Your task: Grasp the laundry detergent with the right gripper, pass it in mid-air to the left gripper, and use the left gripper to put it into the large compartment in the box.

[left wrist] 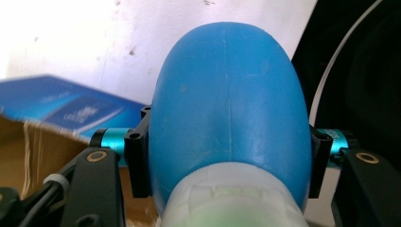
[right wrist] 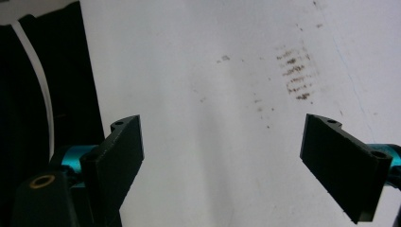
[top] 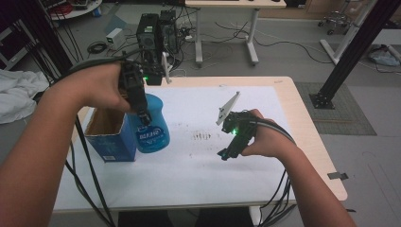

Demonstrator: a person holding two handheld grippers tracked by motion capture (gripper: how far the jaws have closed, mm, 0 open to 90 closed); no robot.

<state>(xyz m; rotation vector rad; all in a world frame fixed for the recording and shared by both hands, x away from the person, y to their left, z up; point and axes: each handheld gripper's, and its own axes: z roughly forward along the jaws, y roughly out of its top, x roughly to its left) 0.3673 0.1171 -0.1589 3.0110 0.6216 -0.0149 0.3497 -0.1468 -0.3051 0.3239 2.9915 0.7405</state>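
A blue plastic bottle (top: 153, 130) with a white label hangs just above the white sheet (top: 208, 165), beside an open blue cardboard box (top: 111, 137). My left gripper (top: 144, 116) comes down on it from above and is shut on its rounded body. In the left gripper view both pads press the sides of the bottle (left wrist: 227, 104), with a pale cap at the bottom and the box (left wrist: 61, 111) behind at left. My right gripper (top: 227, 153) hovers over the sheet to the right of the bottle. Its jaws stand wide open with nothing between them (right wrist: 222, 156).
Dark smudges (top: 202, 136) mark the sheet between the two grippers and appear again in the right gripper view (right wrist: 295, 75). Behind the table's far edge stand computer towers (top: 151, 33). A white cloth (top: 16, 94) lies off to the left, and a black frame post (top: 350, 52) rises at right.
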